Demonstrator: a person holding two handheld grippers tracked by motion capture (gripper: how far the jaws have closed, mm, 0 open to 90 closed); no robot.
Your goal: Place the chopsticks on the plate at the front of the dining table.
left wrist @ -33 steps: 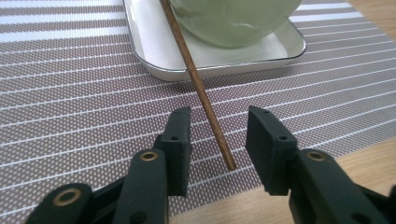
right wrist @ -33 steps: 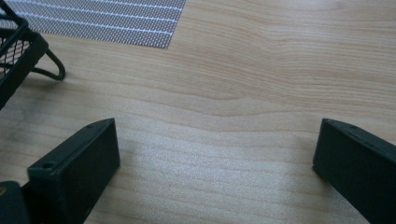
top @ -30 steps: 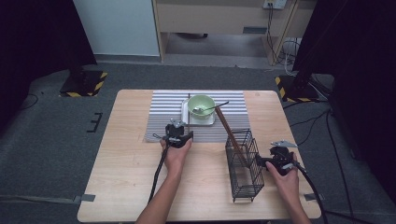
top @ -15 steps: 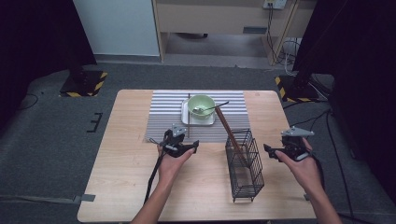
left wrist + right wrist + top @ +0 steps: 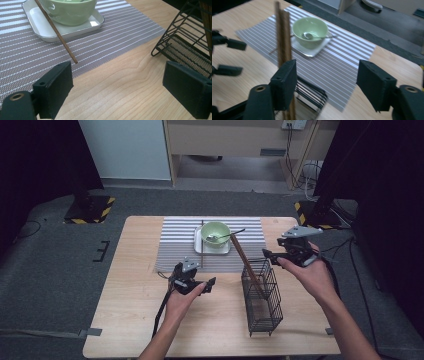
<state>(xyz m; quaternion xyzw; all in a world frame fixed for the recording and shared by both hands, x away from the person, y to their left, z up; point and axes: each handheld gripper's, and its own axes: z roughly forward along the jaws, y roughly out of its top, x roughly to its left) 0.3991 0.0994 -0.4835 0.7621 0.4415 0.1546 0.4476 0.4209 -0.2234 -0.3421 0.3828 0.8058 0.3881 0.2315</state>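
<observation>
Thin brown wooden chopstick [image 5: 56, 31] lies on striped mat, tip toward near counter edge, just ahead of left gripper [image 5: 125, 82]; fingers just opening, apart, empty. Right gripper [image 5: 325, 85] farther off, fingers apart, closing, empty.

Two bare forearms, no sleeves. Each hand grips a black gripper, left gripper [image 5: 201, 284] and right gripper [image 5: 272, 254], with blocky fingers [image 5: 56, 85], a grey three-cornered top plate and a trailing black cable.

The wire basket [image 5: 261, 296] is seen between the left gripper [image 5: 209, 284] and the raised right gripper [image 5: 266, 254] — jaws empty.
</observation>
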